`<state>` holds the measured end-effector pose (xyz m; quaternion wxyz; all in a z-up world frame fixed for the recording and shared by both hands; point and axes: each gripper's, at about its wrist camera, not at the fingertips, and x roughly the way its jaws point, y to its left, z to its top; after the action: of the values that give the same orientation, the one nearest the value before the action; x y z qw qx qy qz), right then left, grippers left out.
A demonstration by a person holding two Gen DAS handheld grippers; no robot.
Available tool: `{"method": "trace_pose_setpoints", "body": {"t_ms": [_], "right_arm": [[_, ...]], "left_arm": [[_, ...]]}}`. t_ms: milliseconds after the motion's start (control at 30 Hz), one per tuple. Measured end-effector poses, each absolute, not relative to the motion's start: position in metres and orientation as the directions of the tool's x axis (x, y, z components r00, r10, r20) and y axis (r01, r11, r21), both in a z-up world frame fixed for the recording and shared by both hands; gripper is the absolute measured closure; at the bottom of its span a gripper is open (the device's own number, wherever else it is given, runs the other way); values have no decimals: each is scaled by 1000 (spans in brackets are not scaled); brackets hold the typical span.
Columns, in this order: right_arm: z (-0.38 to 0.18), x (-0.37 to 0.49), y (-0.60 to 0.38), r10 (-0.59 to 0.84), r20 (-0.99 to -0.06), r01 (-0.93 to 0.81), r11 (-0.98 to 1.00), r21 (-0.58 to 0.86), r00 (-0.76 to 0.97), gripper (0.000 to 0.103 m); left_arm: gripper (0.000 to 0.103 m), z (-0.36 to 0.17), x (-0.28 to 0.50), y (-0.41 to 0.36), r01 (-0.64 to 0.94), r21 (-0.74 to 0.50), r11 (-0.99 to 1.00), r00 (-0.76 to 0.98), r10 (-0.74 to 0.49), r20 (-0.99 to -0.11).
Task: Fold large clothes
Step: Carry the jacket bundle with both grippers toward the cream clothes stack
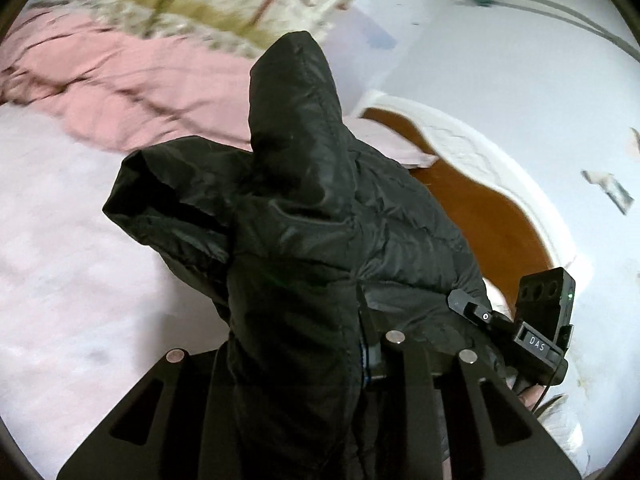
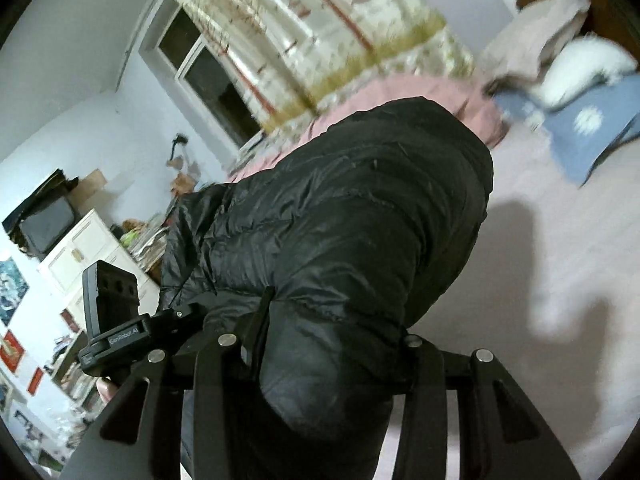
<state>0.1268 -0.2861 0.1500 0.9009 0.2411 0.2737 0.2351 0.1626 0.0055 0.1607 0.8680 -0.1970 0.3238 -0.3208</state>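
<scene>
Both grippers are holding the black puffer jacket [image 1: 320,220] up off the bed [image 1: 80,240], and it is bunching between them rather than lying flat. The left gripper [image 1: 372,344] is pinching a thick wad of the quilted fabric between its fingers; the right gripper [image 2: 320,340] is doing the same, fingers clamping a rounded bulge of the jacket. Judging progress: this looks early to mid-fold, with no neat fold visible and the laying-flat and squaring-off remaining. From the left wrist view, the jacket's long axis is running away from the camera, one narrow end, possibly a sleeve or the hood, it's hard to tell, poking toward the pink duvet [image 1: 120,76]. From the right wrist view, the bulk is stretching up and away toward the curtain [image 2: 320,20], over the bed.
</scene>
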Motion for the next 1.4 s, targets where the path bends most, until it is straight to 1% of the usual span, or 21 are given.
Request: {"method": "trace_pose_setpoints", "body": {"t_ms": [167,300,400,467,533,567,667,733,800,833,900,967,1033,1100,1133,1200,1267,1300,1367,1400], "right_arm": [[204,85,-369,427,-359,-218,841,495,830,61],[238,35,-450,265,-340,-95,891,444,902,60],[252,4,-506,138,-352,23,909,417,926,59],[249,-15,-549,48,-364,119,898,424,930,58],[235,-30,-585,-20,-386,204,873,443,922,58],[224,-39,-603,-39,-407,241,855,459,913,58],[179,-53,-650,-68,-476,352,764,540,877,58],[155,-61,-664,-105,-492,401,734,548,864,58],[142,-66,-672,-118,-469,397,728,558,875,57],[138,-68,-674,-124,-455,391,730,560,882,57],[137,-71,-680,-152,-459,411,735,539,875,57],[146,-75,-677,-179,-445,414,751,515,877,57],[158,-78,-671,-220,-445,429,784,449,868,57],[162,-74,-672,-243,-469,446,805,392,849,55],[164,-71,-673,-245,-482,456,800,389,841,55],[159,-72,-675,-260,-470,465,790,399,844,54],[157,-63,-670,-323,-487,514,791,332,812,48],[159,-61,-663,-360,-491,538,792,288,793,46],[166,-63,-655,-395,-489,558,793,247,778,43],[169,-63,-651,-407,-487,564,792,234,773,39]], "left_arm": [[79,195,166,-97,563,-549,618,514,-782,-353],[79,222,164,-190,656,-571,493,415,-868,-273],[79,235,158,-262,711,-563,422,343,-906,-246],[79,235,159,-308,718,-584,377,271,-926,-265],[79,226,164,-351,701,-621,351,191,-931,-310],[79,220,176,-370,698,-621,356,173,-926,-337],[79,203,172,-420,724,-568,392,155,-894,-420],[79,191,165,-443,747,-519,415,167,-873,-458],[78,185,153,-460,791,-394,467,247,-834,-493],[76,180,150,-468,801,-351,485,271,-817,-509],[76,170,151,-474,783,-377,494,260,-811,-523],[76,171,145,-472,782,-398,479,254,-829,-499],[76,175,138,-473,808,-349,475,278,-829,-485],[76,176,133,-481,812,-306,497,298,-804,-514],[75,174,136,-482,799,-319,510,294,-794,-532],[69,169,135,-482,782,-327,530,301,-781,-547],[52,170,131,-483,784,-264,562,353,-753,-555],[48,169,130,-480,782,-237,577,381,-742,-551],[35,168,129,-473,777,-203,596,411,-725,-552],[32,169,130,-468,766,-186,615,435,-709,-555]]}}
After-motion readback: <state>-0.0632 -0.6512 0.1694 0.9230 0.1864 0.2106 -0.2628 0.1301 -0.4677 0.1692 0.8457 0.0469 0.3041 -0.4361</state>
